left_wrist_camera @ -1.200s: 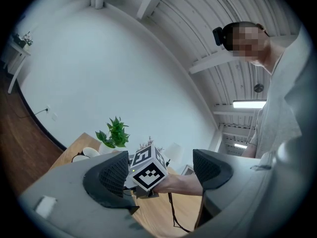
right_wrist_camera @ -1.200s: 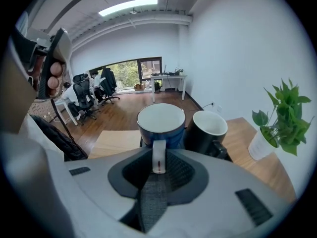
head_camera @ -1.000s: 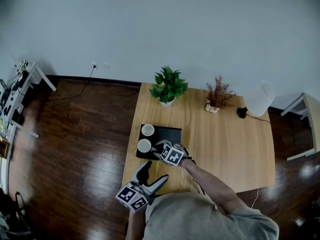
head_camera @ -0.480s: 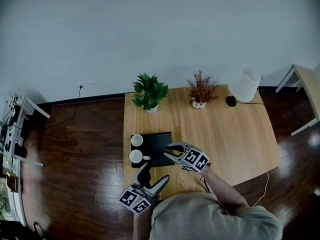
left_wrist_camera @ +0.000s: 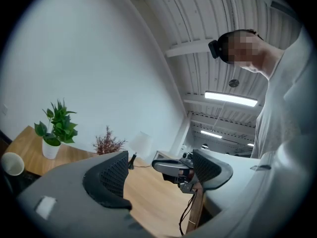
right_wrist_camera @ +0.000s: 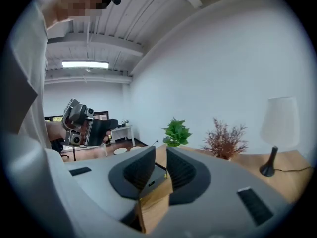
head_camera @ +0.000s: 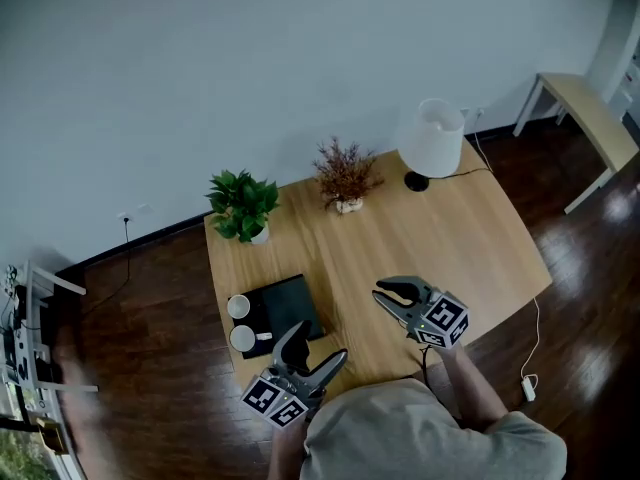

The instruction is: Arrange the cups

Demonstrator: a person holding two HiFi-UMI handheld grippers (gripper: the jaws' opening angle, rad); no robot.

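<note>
Two white cups (head_camera: pixel 238 307) (head_camera: pixel 243 339) stand at the left end of a black tray (head_camera: pixel 285 308) on the wooden table (head_camera: pixel 450 238); each is empty. My left gripper (head_camera: pixel 312 352) hovers over the table's near edge, just right of the tray, open with nothing between its fingers. My right gripper (head_camera: pixel 393 297) is raised above the middle of the table, well right of the tray; its jaws are closing, almost together, and empty. In the left gripper view my left gripper (left_wrist_camera: pixel 158 170) points level at the right gripper, and one cup (left_wrist_camera: pixel 12 163) shows far left. My right gripper (right_wrist_camera: pixel 161 170) faces the tray end.
A green potted plant (head_camera: pixel 243 206), a dried plant in a small pot (head_camera: pixel 345 176) and a white lamp (head_camera: pixel 432 140) line the table's far edge. A light side table (head_camera: pixel 585 108) stands far right, a shelf (head_camera: pixel 30 338) far left, a cable (head_camera: pixel 525 383) on the dark floor.
My right gripper has left the tray, risen and swung right over the table's middle, its jaws drawing together. The left gripper has drifted right. The cups have stayed on the tray.
</note>
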